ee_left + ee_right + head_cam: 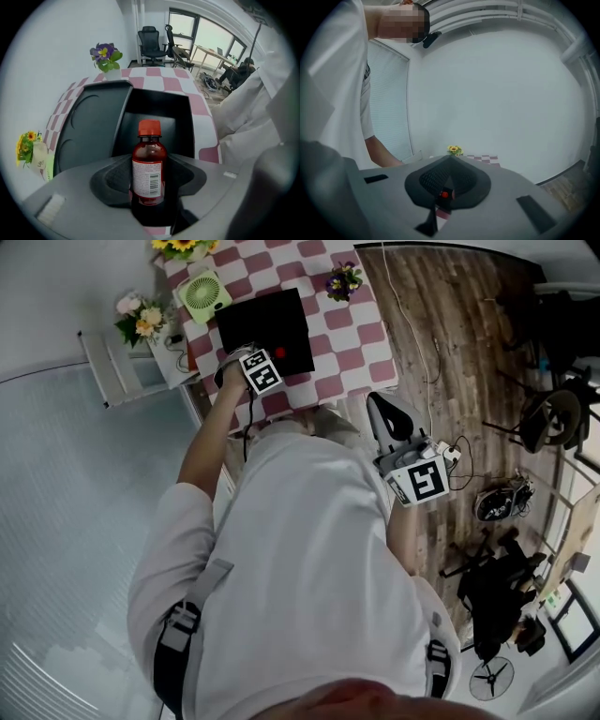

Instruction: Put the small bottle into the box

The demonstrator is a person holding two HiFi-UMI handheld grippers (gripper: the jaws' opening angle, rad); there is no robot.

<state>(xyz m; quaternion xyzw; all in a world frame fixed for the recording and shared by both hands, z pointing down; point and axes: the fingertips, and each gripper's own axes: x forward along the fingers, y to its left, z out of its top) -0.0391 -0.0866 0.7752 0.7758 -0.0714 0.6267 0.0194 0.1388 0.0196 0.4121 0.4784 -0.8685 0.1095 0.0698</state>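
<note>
A small brown bottle [149, 159] with a red cap and a white label stands upright between the pads of my left gripper [149, 178], which is shut on it. In the head view its red cap [279, 352] shows over the black box [272, 320] on the checkered table [361, 334], with the left gripper [267, 360] at the box's near edge. The box [157, 112] lies open just beyond the bottle, its lid [89, 126] folded out to the left. My right gripper [380, 401] hangs off the table's near right corner. Its jaws [449, 161] meet, holding nothing.
A green fan [204, 292] and yellow flowers [183, 245] stand at the table's far left, purple flowers [344, 279] at the far right. A white rack [112, 367] with a bouquet [141, 317] is left of the table. Office chairs [497, 592] stand on the wooden floor.
</note>
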